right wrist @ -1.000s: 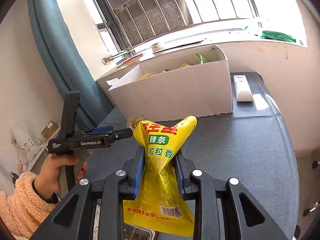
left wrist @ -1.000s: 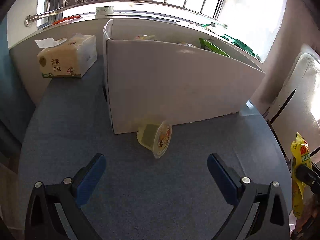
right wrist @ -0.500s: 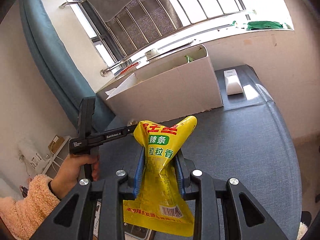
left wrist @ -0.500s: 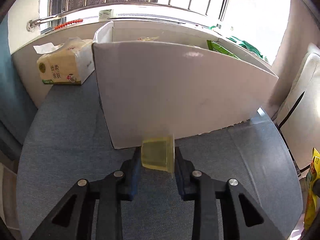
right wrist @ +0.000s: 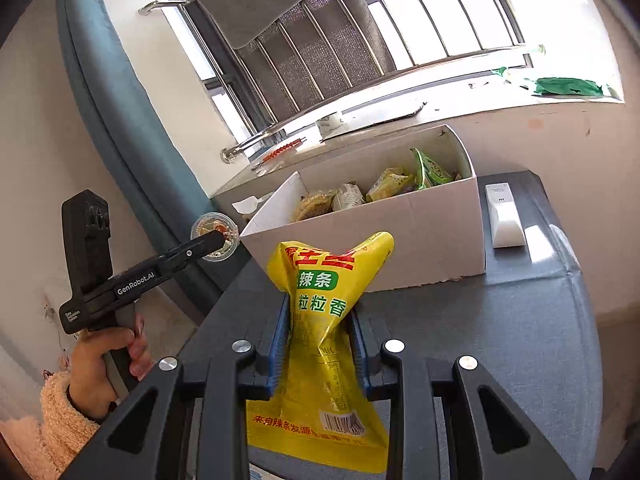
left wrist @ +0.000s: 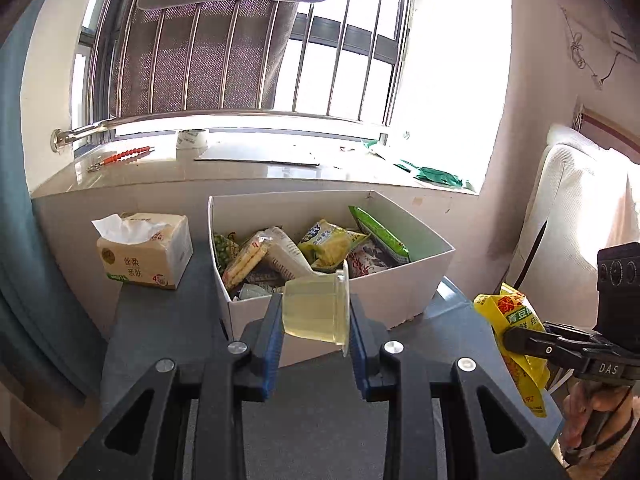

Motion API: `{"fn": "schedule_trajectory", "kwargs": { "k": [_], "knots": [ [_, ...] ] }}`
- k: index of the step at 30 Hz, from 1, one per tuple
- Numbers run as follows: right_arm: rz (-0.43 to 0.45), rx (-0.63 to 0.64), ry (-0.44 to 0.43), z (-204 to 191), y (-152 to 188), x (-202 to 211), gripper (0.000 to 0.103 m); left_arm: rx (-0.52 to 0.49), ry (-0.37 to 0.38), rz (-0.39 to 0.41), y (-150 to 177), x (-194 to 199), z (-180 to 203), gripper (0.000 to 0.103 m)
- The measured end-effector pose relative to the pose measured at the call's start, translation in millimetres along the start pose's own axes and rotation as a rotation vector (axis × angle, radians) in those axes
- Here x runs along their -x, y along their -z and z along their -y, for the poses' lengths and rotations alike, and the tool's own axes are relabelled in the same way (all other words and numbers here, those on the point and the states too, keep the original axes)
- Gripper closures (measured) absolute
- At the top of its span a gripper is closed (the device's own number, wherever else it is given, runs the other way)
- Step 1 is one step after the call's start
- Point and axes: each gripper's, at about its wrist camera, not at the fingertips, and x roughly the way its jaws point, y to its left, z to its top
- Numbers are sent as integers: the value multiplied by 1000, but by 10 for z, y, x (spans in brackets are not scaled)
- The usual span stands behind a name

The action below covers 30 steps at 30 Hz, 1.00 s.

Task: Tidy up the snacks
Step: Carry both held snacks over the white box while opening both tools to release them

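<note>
My left gripper [left wrist: 315, 312] is shut on a clear jelly cup [left wrist: 316, 307] lying on its side between the blue pads, lifted above the table in front of the white snack box [left wrist: 404, 286]. The box holds several snack packets [left wrist: 324, 242]. My right gripper [right wrist: 318, 320] is shut on a yellow snack pouch [right wrist: 324, 300], held upright above the table before the same box [right wrist: 424, 236]. In the right wrist view the left gripper [right wrist: 216, 240] with the jelly cup [right wrist: 214, 228] hangs at the left. The pouch [left wrist: 516, 332] shows at the right of the left wrist view.
A tissue pack [left wrist: 146, 250] sits left of the box. A white remote-like device [right wrist: 504, 216] lies right of the box on the dark table [right wrist: 480, 340]. Behind runs a windowsill [left wrist: 240, 168] with a tape roll [left wrist: 192, 142]. A teal curtain [right wrist: 104, 92] hangs left.
The left gripper closed on the jelly cup that lay against the box and lifted it, so the box's inside now shows. The right gripper rose a little with the pouch.
</note>
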Motion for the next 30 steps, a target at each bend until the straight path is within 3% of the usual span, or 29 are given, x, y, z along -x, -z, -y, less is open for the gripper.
{"fn": "schedule_trajectory", "kwargs": {
  "k": [3, 6, 13, 14, 15, 16, 17, 18, 19, 24, 30],
  "knots": [
    [13, 23, -9, -65, -377, -175, 72, -5, 6, 24, -282, -125, -15, 70],
    [5, 38, 21, -93, -797, -463, 72, 12, 7, -2, -543, -435, -81, 70],
    [-61, 39, 178, 247, -1484, -1181, 71, 10, -16, -78, -854, -1028, -237, 70],
    [-66, 31, 190, 316, -1527, -1251, 69, 6, -18, -90, -867, -1086, -236, 69],
    [-61, 25, 191, 364, -1551, -1298, 56, 7, -42, -95, -863, -1115, -241, 68],
    [-52, 18, 194, 407, -1561, -1325, 38, 4, -86, -95, -870, -1128, -252, 56],
    [-44, 3, 201, 444, -1563, -1328, 29, 2, -104, -97, -875, -1134, -265, 25],
    [-42, -19, 212, 474, -1560, -1316, 11, 13, -101, -93, -865, -1108, -295, 8],
    [-37, -41, 222, 496, -1546, -1295, 0, 28, -93, -89, -853, -1074, -330, 0],
    [-2, -23, 249, 488, -1488, -1151, 0, 33, -98, -47, -835, -925, -405, 0],
    [-13, 152, 416, 209, -1419, -1142, 0, -28, -114, 24, -851, -748, -278, 0]
  ]
}}
